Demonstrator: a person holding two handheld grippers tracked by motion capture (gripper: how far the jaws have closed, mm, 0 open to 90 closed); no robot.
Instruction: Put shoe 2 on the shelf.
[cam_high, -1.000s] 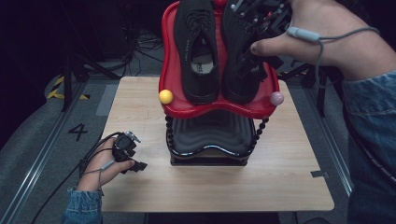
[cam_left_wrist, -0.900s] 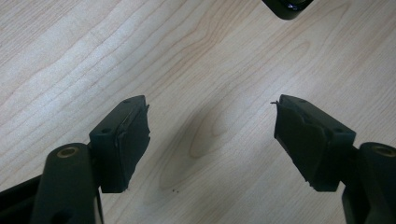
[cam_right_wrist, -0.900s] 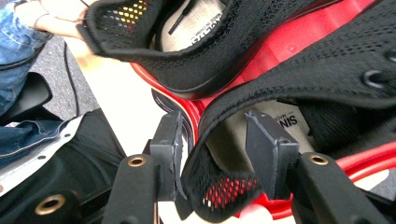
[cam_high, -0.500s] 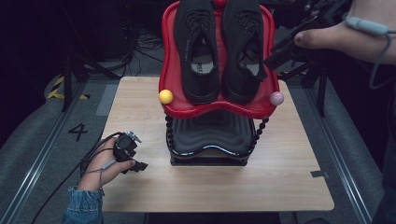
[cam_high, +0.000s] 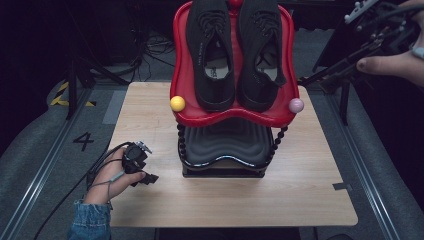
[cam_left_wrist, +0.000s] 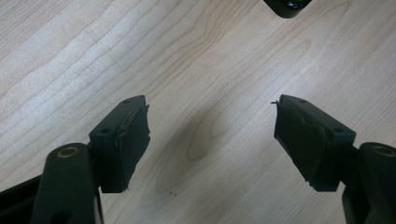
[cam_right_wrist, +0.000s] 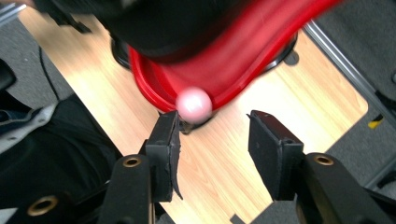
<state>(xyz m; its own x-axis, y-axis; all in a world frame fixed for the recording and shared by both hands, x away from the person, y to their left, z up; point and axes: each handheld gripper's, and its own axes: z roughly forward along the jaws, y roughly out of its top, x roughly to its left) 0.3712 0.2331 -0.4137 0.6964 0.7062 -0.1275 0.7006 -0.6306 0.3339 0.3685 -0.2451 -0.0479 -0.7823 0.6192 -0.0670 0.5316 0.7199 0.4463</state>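
Two black shoes, the left shoe (cam_high: 210, 55) and the right shoe (cam_high: 260, 55), lie side by side on a red tray (cam_high: 230, 117) atop a black stand (cam_high: 225, 145). A yellow ball (cam_high: 177, 103) and a pink ball (cam_high: 296, 105) sit at the tray's front corners. My right gripper (cam_high: 317, 82) hangs off the tray's right side, open, its jaws having just been opening with nothing between them. In the right gripper view, the right gripper (cam_right_wrist: 215, 135) points toward the pink ball (cam_right_wrist: 194, 105) and the tray rim (cam_right_wrist: 243, 60). My left gripper (cam_high: 145, 172) rests open on the table; the left gripper (cam_left_wrist: 212, 135) frames bare wood.
The wooden table (cam_high: 300, 190) has free room in front of and beside the stand. Grey floor with rails runs along both sides, and cables lie behind the table. A corner of the black stand base (cam_left_wrist: 287, 5) shows beyond the left jaws.
My right hand has moved from above the right shoe out to the right, clear of the tray. The shoes stay on the tray. The left hand has not moved.
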